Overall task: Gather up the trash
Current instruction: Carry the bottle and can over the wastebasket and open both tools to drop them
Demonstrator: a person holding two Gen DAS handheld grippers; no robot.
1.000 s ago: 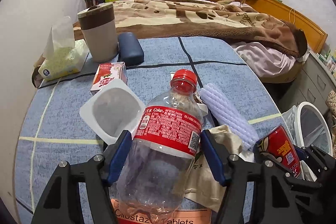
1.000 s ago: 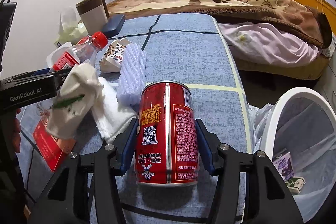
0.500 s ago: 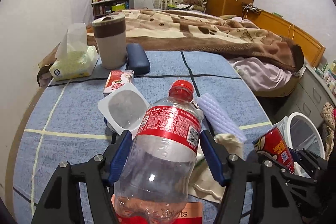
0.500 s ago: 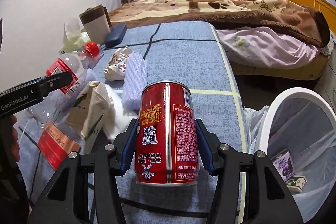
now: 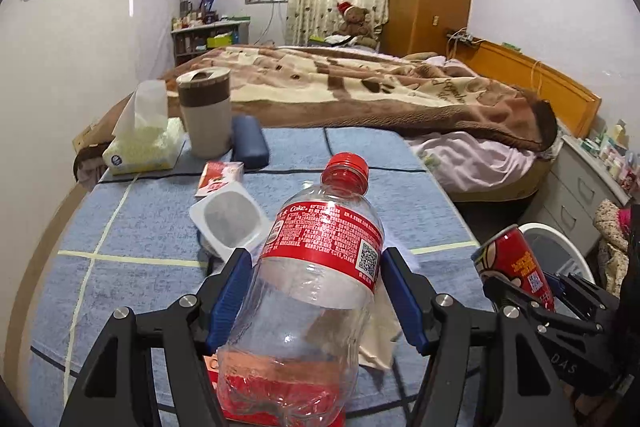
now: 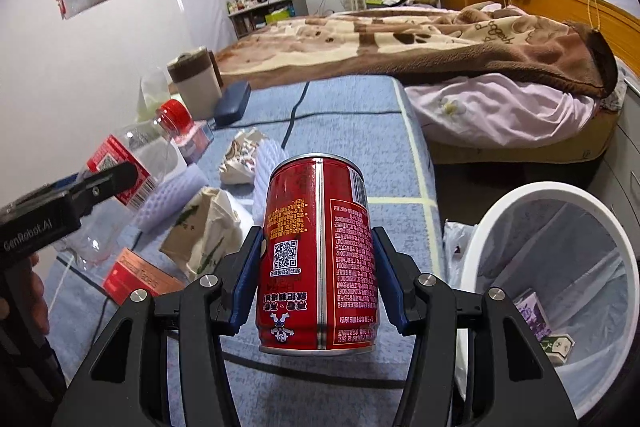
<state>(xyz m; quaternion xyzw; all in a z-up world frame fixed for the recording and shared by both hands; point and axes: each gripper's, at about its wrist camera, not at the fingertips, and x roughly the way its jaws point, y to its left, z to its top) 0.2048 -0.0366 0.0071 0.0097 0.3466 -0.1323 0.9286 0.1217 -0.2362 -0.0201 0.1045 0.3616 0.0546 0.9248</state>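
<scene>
Clear plastic Coke bottle (image 5: 320, 291) with red cap and red label, clamped between the blue pads (image 5: 230, 301) of the left gripper (image 5: 316, 299), neck pointing away and slightly right. Just beyond the left pad, lying on the blue tablecloth (image 5: 140, 227): an empty white yogurt cup (image 5: 230, 223), with a small red carton (image 5: 220, 177) behind it. Farther out to the left: tissue pack (image 5: 140, 147), lidded beige and brown tumbler (image 5: 206, 113), dark blue case (image 5: 250, 143).

Red drink can (image 6: 318, 255) pinched upside down between the blue pads (image 6: 248, 279) of the right gripper (image 6: 318, 279), held above the table edge. Right of and below that claw: white trash bin (image 6: 520, 195) with a clear liner, a purple packet (image 6: 532, 311) and a small green and white carton (image 6: 558, 345) at the bottom. Left of the claw, on the cloth: crumpled beige paper bag (image 6: 204, 231), white foam fruit net (image 6: 176, 199), red tablet box (image 6: 138, 277), crumpled wrapper (image 6: 240, 157). Bed with brown blanket (image 6: 400, 39) beyond the table.
</scene>
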